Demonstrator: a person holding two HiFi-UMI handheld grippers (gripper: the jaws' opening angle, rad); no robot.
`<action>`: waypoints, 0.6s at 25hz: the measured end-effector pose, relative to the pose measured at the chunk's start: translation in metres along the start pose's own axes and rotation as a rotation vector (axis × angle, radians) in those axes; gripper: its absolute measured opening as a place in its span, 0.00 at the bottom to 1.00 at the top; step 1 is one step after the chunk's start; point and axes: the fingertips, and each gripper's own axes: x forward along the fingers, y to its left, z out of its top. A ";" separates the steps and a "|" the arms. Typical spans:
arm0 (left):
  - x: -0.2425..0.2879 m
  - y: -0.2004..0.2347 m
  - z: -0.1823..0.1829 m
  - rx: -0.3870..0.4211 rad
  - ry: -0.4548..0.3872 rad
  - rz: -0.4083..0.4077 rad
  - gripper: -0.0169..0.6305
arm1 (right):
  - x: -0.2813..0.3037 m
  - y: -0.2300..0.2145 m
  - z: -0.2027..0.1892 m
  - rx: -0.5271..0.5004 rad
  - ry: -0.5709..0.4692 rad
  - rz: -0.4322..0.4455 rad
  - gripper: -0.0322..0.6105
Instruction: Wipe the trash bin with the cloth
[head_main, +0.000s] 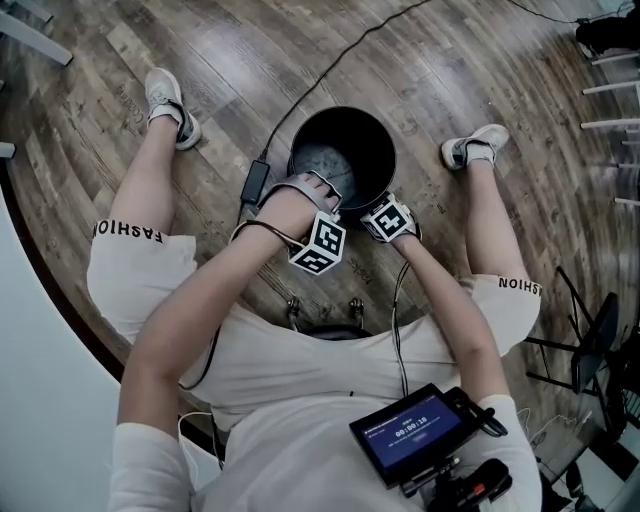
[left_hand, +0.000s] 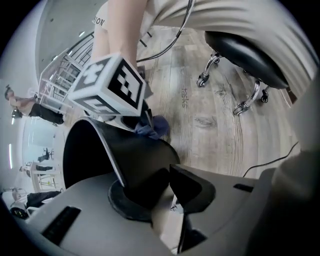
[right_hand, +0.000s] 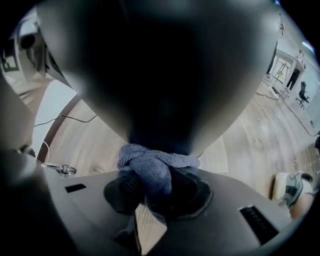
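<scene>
A black trash bin (head_main: 350, 150) stands on the wooden floor between the person's feet. My left gripper (head_main: 322, 185) reaches down onto its near rim. In the left gripper view the bin's wall (left_hand: 130, 150) sits between the jaws of my left gripper (left_hand: 160, 187), which are shut on it. My right gripper (head_main: 385, 205) is at the bin's near right side. It is shut on a bunched blue cloth (right_hand: 152, 167), held against the bin's dark outer wall (right_hand: 165, 75). The cloth (left_hand: 155, 127) also shows under the right gripper's marker cube (left_hand: 112, 82).
A black cable (head_main: 330, 60) runs across the floor to an adapter (head_main: 253, 180) left of the bin. Shoes (head_main: 168, 100) (head_main: 478, 145) flank the bin. A wheeled stool (left_hand: 250, 55) is under the person. A screen device (head_main: 410, 432) hangs at the chest.
</scene>
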 end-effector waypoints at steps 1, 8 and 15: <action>0.000 0.000 0.002 -0.002 -0.004 -0.001 0.21 | 0.012 -0.001 -0.006 0.006 0.006 -0.002 0.21; 0.003 0.004 0.007 -0.013 -0.026 0.011 0.21 | 0.065 -0.014 -0.028 0.166 -0.129 -0.030 0.22; -0.005 0.007 0.010 -0.087 -0.056 0.027 0.27 | 0.017 -0.011 -0.038 0.178 -0.005 -0.027 0.22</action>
